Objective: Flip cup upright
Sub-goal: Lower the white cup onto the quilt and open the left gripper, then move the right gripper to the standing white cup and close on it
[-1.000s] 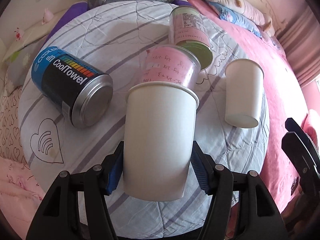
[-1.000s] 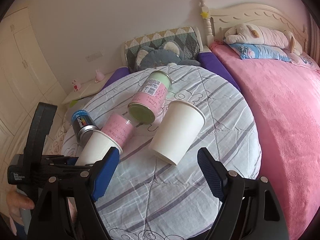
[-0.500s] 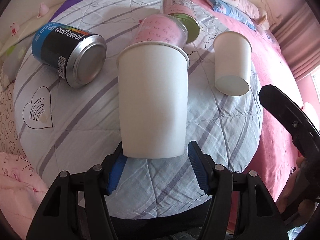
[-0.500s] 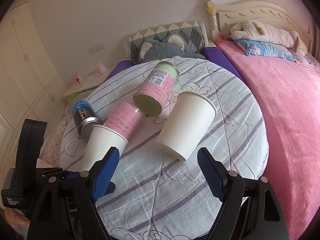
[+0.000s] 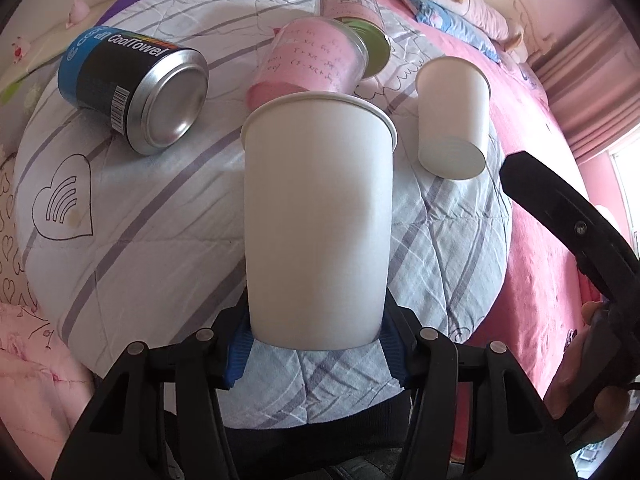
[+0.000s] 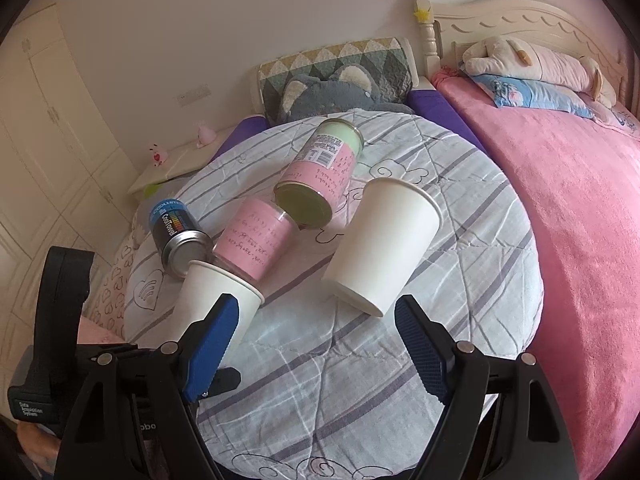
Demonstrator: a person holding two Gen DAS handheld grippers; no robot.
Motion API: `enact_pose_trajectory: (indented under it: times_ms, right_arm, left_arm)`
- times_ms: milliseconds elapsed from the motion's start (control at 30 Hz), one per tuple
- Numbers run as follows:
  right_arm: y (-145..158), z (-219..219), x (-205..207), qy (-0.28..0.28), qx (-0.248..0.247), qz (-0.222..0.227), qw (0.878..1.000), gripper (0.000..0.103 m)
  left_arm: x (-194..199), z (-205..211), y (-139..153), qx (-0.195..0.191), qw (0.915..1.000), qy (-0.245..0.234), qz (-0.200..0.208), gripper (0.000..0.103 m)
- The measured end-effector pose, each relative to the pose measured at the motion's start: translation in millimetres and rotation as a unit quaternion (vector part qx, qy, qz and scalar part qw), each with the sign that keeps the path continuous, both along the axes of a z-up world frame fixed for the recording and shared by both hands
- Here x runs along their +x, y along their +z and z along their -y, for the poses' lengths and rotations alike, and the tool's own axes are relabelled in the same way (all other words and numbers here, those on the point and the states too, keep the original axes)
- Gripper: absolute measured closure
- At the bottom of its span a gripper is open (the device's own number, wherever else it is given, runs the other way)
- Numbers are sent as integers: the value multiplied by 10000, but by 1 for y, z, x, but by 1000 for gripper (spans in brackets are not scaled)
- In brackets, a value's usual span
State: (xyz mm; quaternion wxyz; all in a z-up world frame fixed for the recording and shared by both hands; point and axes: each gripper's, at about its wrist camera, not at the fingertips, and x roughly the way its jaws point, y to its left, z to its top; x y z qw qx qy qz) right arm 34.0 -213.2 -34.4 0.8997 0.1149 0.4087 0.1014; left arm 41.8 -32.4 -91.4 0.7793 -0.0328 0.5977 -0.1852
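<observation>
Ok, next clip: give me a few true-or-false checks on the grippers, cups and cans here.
1. The left gripper is clamped on a white paper cup. True.
2. The right gripper grips the second white paper cup. False: its jaws are open and that cup lies free on the striped quilt.
3. The blue and black metal can stands upright. False: it lies on its side.
4. Two pink-labelled cans lie on the quilt. True.

Soft daylight, sharp focus — fisheye-bent, dark-vignetted corners
</observation>
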Motion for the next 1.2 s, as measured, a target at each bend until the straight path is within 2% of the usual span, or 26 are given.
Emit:
enact_pose_trajectory:
  times_ms: [67, 133, 200, 300, 367, 500, 800, 1200]
  right_arm:
    - [-1, -4, 1, 81, 85, -72, 9999, 21]
    - [-3, -9, 3, 129, 137, -140, 9997, 21]
    - [-4, -13, 3, 153, 213, -187, 9995, 21]
    - [-5, -19, 4, 230, 298, -253, 9990, 21]
    - [-6, -22, 4, 237, 332, -275, 9988, 21]
    - [-6, -26, 5, 238, 511, -353, 9978, 21]
    - [-11, -44, 6, 391, 853, -596, 9938, 21]
    - [-35, -64, 26, 385, 1504, -1199, 9806, 21]
  left_arm:
    - [-1, 0, 1, 40, 10000, -1, 15, 46]
    - [-2, 1, 1, 134, 9999, 36, 21, 40]
    - [-5, 1, 3, 227, 9997, 48, 102, 26]
    - [-13, -2, 9, 371, 9987, 70, 352, 20]
    - [-16, -4, 12, 373, 9985, 75, 404, 19]
    - [-21, -11, 19, 621, 9959, 152, 640, 15]
    - [-35, -47, 33, 710, 9916, 340, 1024, 13]
    - [-25, -67, 28, 337, 9953, 290, 855, 12]
